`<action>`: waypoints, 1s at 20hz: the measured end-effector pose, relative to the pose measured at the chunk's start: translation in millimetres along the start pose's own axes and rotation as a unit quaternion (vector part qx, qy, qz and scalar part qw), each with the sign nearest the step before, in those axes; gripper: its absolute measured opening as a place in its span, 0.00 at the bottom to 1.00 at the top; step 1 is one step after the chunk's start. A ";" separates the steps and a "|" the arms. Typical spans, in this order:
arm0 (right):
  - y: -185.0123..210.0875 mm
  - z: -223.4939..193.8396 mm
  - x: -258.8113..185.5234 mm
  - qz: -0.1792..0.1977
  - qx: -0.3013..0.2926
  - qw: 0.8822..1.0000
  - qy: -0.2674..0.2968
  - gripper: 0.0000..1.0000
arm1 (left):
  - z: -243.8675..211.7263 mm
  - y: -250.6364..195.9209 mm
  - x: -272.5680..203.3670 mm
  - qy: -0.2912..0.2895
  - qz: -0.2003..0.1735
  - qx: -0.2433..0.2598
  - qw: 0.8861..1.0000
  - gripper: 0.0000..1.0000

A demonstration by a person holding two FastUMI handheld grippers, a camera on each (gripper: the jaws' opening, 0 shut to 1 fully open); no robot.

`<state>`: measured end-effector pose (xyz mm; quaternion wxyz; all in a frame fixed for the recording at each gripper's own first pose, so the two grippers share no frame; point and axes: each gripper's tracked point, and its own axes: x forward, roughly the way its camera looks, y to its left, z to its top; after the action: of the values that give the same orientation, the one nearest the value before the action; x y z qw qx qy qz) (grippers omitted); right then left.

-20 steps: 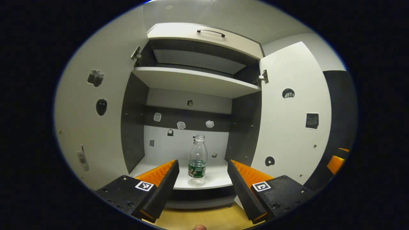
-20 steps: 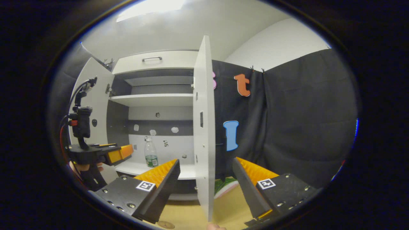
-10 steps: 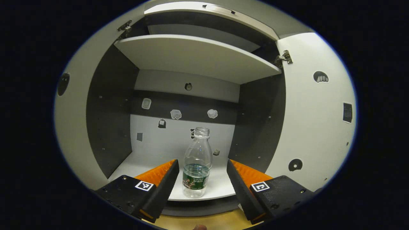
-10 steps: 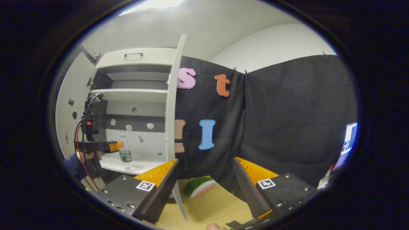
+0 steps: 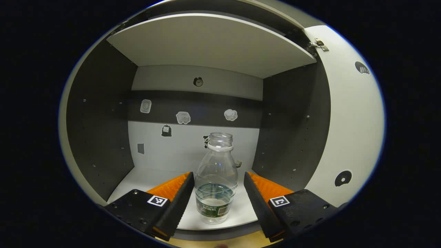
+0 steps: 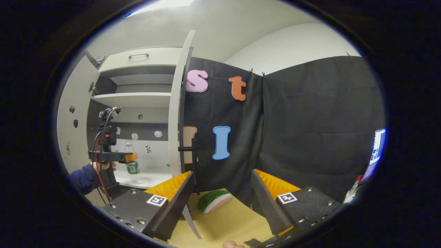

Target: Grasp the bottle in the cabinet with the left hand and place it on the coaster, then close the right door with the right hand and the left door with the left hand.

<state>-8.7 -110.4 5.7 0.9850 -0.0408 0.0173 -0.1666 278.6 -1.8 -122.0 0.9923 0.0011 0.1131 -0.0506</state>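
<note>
The left gripper (image 5: 217, 179) is spread wide, with the bottle (image 5: 216, 182) standing upright between its two orange fingers (image 5: 172, 184) and neither finger touching it. The bottle stands on the cabinet's bottom shelf (image 5: 148, 177), close to the front edge and about midway between the side walls; it is capless and holds a little water. So the first step, the grasp, is in hand. Next, I judge, the gripper needs to squeeze evenly on the labelled lower body, then lift the bottle straight out under the upper shelf (image 5: 213, 44). The right gripper (image 6: 220, 191) hangs released over the counter (image 6: 224, 224), beside the right door (image 6: 175, 113), which stands open. The coaster's place I cannot tell.
</note>
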 end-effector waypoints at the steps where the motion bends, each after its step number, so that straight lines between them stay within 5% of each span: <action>1: 0.3 -1.8 0.1 0.002 0.001 1.000 0.001 1.00 | -2.4 0.7 2.5 0.003 -0.002 -0.001 1.000 0.90; 3: 0.6 -4.3 -0.4 0.005 0.003 1.000 0.004 1.00 | -1.5 2.6 4.6 0.001 -0.003 -0.003 1.000 0.82; 9: -1.8 -7.5 -6.5 0.011 0.006 1.000 0.005 0.97 | 0.0 -1.0 -12.6 0.004 -0.023 -0.007 1.000 0.81; 20: -12.1 -6.4 -22.8 0.025 0.013 1.000 0.001 1.00 | -33.4 -21.9 -117.6 0.011 -0.098 -0.049 0.994 0.80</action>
<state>-34.5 -114.8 0.8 0.9893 -0.0278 0.0171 -0.1423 154.9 -11.3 -127.9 0.9801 -0.0585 0.1257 -0.1421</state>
